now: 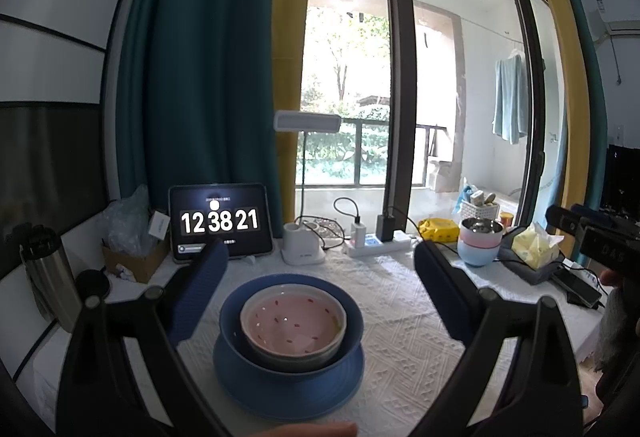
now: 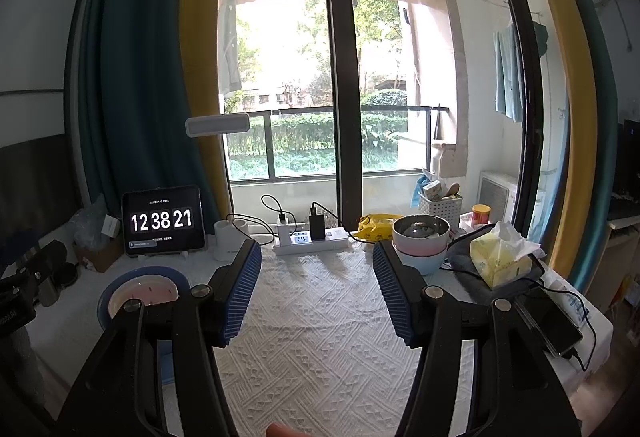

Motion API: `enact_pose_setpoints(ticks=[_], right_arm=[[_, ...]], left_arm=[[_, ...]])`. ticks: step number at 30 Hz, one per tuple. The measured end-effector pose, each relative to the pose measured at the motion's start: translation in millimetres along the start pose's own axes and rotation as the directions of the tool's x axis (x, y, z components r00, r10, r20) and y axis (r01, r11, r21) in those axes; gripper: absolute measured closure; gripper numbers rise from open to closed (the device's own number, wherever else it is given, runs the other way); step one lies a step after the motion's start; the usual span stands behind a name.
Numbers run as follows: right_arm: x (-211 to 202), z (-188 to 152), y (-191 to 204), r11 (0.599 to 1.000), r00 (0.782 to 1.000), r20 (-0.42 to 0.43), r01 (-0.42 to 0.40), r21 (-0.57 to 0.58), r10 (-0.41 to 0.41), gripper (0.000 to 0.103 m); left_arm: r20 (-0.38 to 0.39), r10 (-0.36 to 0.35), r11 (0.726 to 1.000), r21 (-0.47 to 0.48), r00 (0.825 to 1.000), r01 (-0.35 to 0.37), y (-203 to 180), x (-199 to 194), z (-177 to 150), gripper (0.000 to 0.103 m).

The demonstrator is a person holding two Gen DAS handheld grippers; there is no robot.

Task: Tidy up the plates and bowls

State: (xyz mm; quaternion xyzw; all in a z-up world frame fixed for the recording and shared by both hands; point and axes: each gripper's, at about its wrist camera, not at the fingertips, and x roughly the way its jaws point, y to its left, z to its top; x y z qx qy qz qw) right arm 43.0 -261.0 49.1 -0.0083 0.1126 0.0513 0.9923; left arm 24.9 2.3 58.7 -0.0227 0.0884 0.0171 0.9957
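Your left gripper (image 1: 320, 277) hangs with jaws spread wide and empty over the pink bowl (image 1: 294, 327), which sits nested in the blue bowl (image 1: 292, 317) on the blue plate (image 1: 288, 389), in front of the tablet clock (image 1: 220, 221); your right gripper (image 2: 316, 293), equally wide and empty, faces bare tablecloth (image 2: 320, 317) right of that stack. One stack looks finished, so the likely next move is fetching the stacked bowls (image 2: 420, 243), far right of the clock, by the rim. Every bowl stands upright, mouth up, being round with no long axis.
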Motion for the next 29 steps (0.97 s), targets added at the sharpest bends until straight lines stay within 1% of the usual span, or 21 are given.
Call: enact_pose_setpoints(ticks=[26, 29], right_arm=[[1.9, -3.3, -1.5, 1.000, 1.000, -0.005, -0.001, 0.000, 0.001, 0.042], [2.9, -3.8, -1.5, 1.000, 1.000, -0.009, -0.002, 0.000, 0.002, 0.042]], left_arm=[[-0.004, -0.003, 1.000, -0.008, 1.000, 0.003, -2.5, -0.1, -5.0, 0.008], [0.002, -0.011, 1.000, 0.005, 1.000, 0.011, -2.9, -3.1, -4.0, 0.008]])
